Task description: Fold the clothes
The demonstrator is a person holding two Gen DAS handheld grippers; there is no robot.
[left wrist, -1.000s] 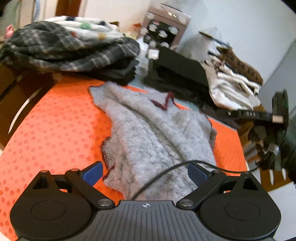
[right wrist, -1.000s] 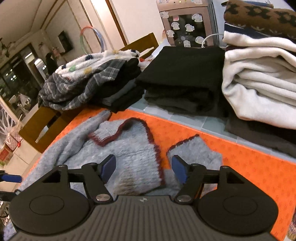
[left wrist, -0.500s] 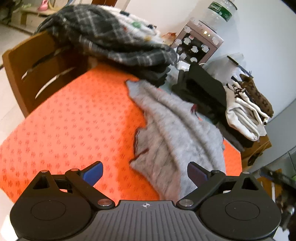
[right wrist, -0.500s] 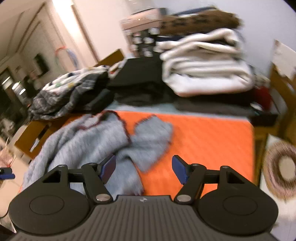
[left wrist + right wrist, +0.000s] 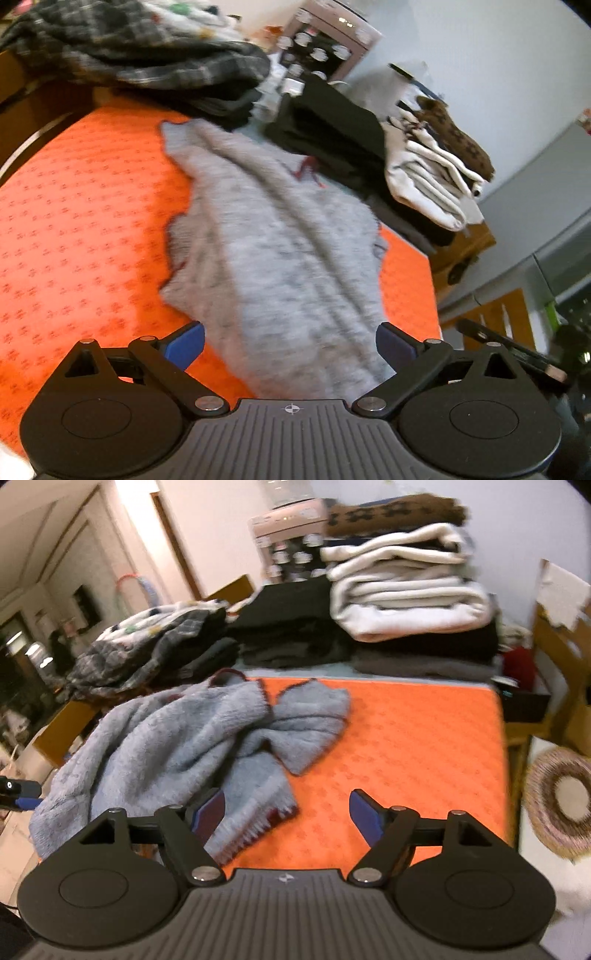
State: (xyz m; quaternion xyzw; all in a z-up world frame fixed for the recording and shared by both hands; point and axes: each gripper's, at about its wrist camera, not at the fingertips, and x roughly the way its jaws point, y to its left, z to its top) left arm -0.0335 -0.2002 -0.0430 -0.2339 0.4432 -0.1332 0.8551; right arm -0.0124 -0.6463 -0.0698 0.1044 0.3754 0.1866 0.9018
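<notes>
- Landmark: the grey sweater [image 5: 280, 236] lies crumpled on the orange mat [image 5: 81, 206] that covers the surface. All places below are given relative to this sweater.
- Left gripper [image 5: 290, 341]: jaws released and spread wide, nothing pressed between them. One end of the sweater runs in between the jaws and under the gripper body; the pads stand clear of the cloth on both sides.
- Long axis, left wrist view: the sweater stretches away from the left gripper toward the plaid pile [image 5: 140, 55] and the black pile [image 5: 332, 125] at the far edge. The axis is roughly in line with the way this gripper points.
- Right gripper [image 5: 286, 814]: jaws released. They have just been opening wider. The ribbed hem [image 5: 255, 823] with its dark red trim lies just inside the left pad; the rest of the gap shows only bare mat [image 5: 406, 746]. Nothing is gripped.
- Lie of the sweater, right wrist view: its bulk sits to the left of the right gripper and ahead of it; a sleeve or flap [image 5: 314, 720] is folded out toward the middle of the mat.
- Other items: the white pile [image 5: 402, 602] lies beyond the sweater, well apart from it.
- Judgement: each gripper stands at a near edge of the sweater. The right gripper is the one close to the trimmed hem. A pinch there calls for a small shift to the left so that the hem sits centred between the pads.
- Judgement: the garment is still bunched, so flattening probably comes before any fold.
</notes>
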